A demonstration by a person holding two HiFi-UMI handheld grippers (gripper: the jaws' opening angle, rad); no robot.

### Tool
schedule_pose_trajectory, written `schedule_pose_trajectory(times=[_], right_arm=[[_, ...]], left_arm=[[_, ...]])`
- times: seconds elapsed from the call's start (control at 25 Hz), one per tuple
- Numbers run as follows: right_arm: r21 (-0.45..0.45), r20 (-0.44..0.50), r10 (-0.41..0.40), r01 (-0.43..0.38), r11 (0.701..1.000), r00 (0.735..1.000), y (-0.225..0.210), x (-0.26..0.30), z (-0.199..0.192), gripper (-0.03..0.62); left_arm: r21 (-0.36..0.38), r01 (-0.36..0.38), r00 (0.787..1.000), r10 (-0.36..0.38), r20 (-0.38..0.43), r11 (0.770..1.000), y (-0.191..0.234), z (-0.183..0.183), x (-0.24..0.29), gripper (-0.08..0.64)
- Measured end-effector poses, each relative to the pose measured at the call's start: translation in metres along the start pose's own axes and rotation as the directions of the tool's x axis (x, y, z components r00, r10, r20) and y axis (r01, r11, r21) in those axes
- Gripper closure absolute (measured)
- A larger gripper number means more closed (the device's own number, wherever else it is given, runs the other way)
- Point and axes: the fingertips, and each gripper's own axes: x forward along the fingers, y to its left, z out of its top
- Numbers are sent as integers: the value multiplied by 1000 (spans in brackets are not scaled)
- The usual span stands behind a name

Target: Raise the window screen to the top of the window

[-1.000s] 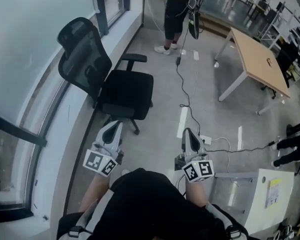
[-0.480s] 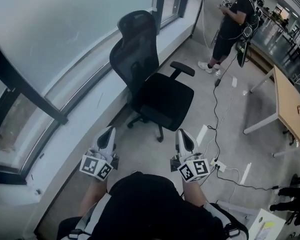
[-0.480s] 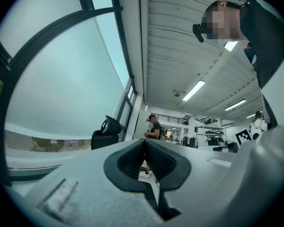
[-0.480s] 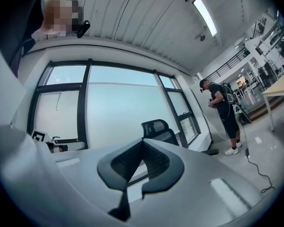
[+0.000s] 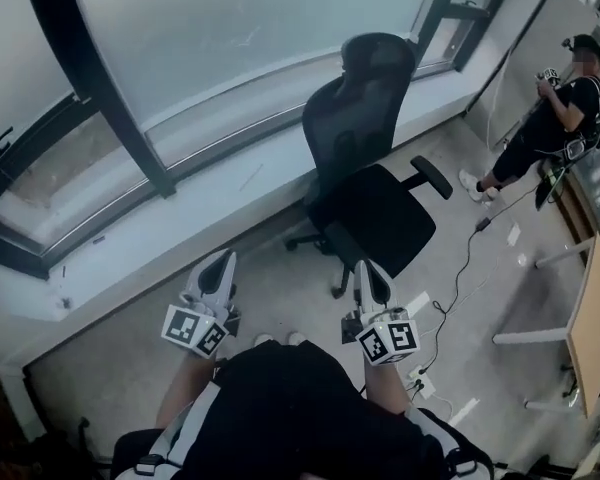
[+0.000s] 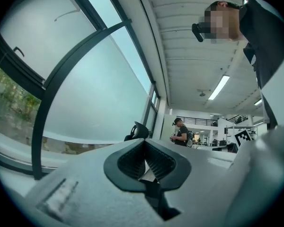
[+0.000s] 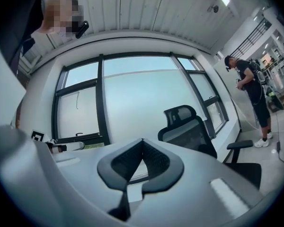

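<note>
Near the window (image 5: 240, 38): an office chair (image 5: 365, 143).
Our left hand-held gripper (image 5: 221, 262): closed, empty.
Our right hand-held gripper (image 5: 369, 268): closed, empty.

Pale grey window screen (image 5: 240, 38): top cut off by head view's upper edge. Black mesh office chair (image 6: 138, 130): only headrest seen, rest hidden behind left gripper (image 6: 145, 142). Light wooden table (image 5: 595, 318): cropped at right edge.

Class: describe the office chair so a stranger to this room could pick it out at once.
Start at the long window wall with dark frames. Before its pale sill stands a black mesh-backed swivel chair with armrests and headrest, its back to the glass. It is the only seat; the person in black stands farther right.
</note>
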Motion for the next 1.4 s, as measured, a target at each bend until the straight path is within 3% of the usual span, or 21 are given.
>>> schedule_pose_trajectory(times=[0.16,0.32,0.48,0.68,0.88,1.12,1.24,1.4], right_arm=[[14,-30,150,-150,989,988,11,43,3,586],[34,-47,312,-311,950,949,39,86,-2,586],[92,-118,446,-437,895,887,66,110,-29,586],[153,-193,596,-576,803,779,110,126,-64,586],[183,-205,691,-667,722,693,157,133,-79,586],[207,-228,751,-723,659,619,215,139,-97,586],[180,-202,769,-748,638,607,252,141,-92,586],[168,-181,760,-742,649,624,291,153,-97,586]], left_arm=[[29,-137,990,136,38,990,12,12,-20,558],[50,-317,947,313,67,947,32,20,-56,558],[49,-480,875,474,98,876,38,22,-101,558],[33,-641,765,635,111,767,37,15,-158,558],[13,-722,687,715,131,692,34,8,-197,558],[-17,-783,606,769,204,622,48,22,-245,558],[-22,-793,588,773,238,609,69,29,-273,558],[-4,-772,613,746,261,635,102,43,-296,558]])
